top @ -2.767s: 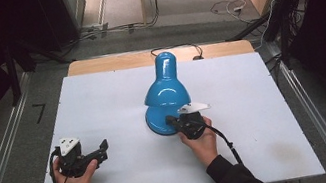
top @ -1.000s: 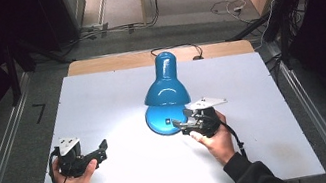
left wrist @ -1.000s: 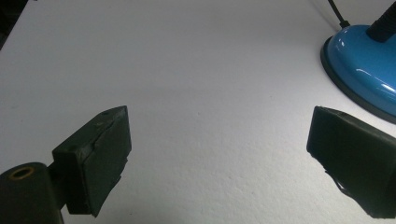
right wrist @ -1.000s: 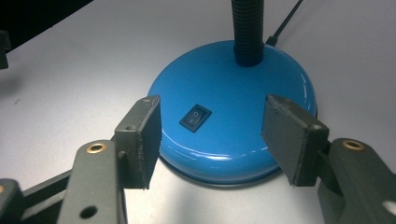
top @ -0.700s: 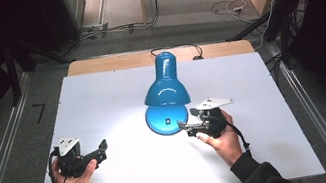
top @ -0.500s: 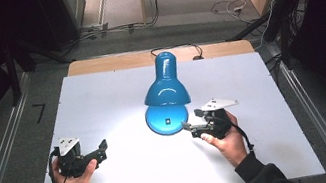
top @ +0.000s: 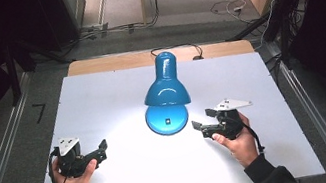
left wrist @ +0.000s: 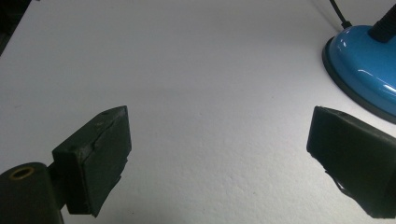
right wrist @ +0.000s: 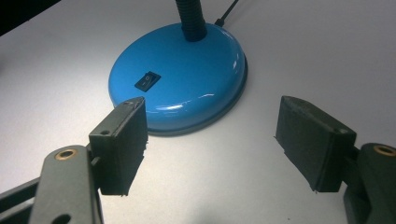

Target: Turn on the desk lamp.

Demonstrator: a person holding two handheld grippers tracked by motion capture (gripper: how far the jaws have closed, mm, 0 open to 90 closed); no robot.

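We have the lamp [top: 165, 93] lit near the table's [top: 101, 97] far edge, and our right gripper [top: 205, 120], jaws just opened wide and empty, sits clear of its base; nothing remains.

Your lamp base [right wrist: 187, 74] looks like glossy blue enamelled metal; its neck [right wrist: 190, 18] is ribbed black, the desk [top: 102, 102] matt white, smooth.

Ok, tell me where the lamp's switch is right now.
The switch sits on the near side of the blue lamp base, just beyond the open right gripper in the right gripper view.
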